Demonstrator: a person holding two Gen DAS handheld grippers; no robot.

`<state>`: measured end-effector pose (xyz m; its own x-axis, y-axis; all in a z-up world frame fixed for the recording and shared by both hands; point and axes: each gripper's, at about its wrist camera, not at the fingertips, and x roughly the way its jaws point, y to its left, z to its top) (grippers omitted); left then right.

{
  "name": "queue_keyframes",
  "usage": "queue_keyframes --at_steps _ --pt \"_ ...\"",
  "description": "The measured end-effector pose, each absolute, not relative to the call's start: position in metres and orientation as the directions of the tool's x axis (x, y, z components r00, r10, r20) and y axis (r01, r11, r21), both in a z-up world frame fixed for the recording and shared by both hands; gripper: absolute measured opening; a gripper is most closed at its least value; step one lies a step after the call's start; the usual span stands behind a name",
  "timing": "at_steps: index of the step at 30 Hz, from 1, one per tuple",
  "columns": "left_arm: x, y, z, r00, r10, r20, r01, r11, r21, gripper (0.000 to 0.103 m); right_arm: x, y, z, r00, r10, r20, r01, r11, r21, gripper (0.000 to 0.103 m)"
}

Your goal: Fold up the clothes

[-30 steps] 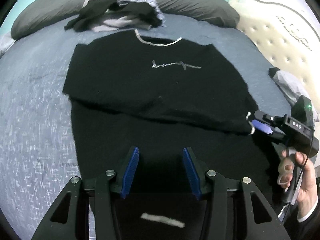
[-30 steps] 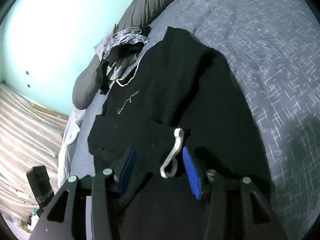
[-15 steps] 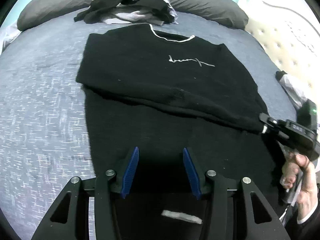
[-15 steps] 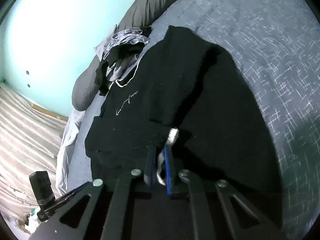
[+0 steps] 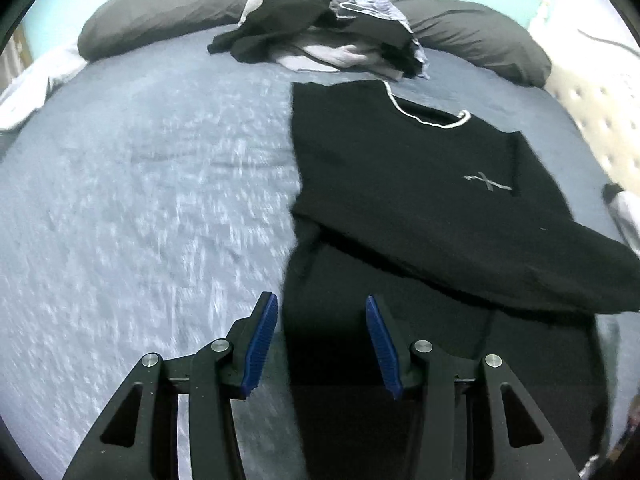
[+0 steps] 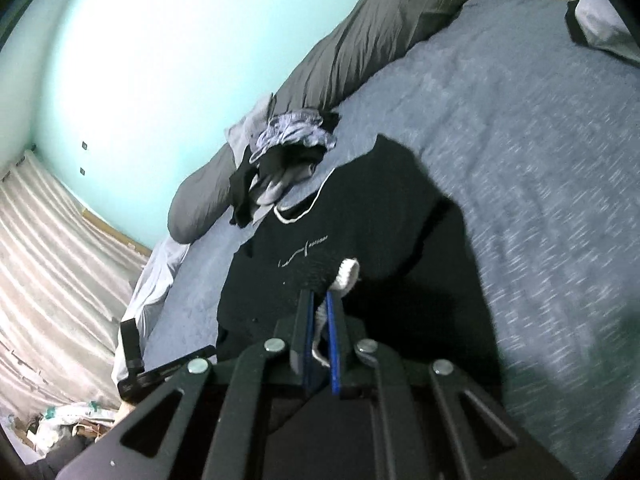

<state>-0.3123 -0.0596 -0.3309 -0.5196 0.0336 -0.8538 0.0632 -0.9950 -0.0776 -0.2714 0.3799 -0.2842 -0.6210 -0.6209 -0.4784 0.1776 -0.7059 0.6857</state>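
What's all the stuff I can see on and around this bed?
sweater: one, black with white collar, spread on the bed, one sleeve folded across it
cuff: one, white, pinched in the right gripper
clothes pile: one, black, grey and white, by the pillows
pillows: two, dark grey, at the bed's head
bedspread: one, blue-grey, under everything
wall: turquoise, behind the bed
left gripper: black, blue pads, open, over the sweater's hem
right gripper: black, blue pads, shut on the cuff
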Motion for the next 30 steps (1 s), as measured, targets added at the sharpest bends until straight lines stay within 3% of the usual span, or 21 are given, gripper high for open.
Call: queue_keyframes --at_steps 18,26,30 --pt "-0.356 -0.045 -0.346 -0.519 -0.059 -0.853 -0.054 -0.993 0.101 0.05 -0.279 0.407 -0.299 -0.636 -0.609 -0.474 0.115 -0.682 0.723 0.006" --pt "-0.36 -0.067 -0.345 -0.537 -0.071 -0.841 -0.018 -0.995 0.095 0.024 -0.28 0.408 -0.3 -0.634 -0.602 -0.485 0.11 -0.692 0.714 0.006" --pt "-0.361 -0.094 -0.349 -0.528 0.001 -0.849 0.065 -0.997 -0.041 0.023 -0.28 0.401 -0.302 -0.615 -0.614 -0.495 0.119 -0.693 0.711 0.006"
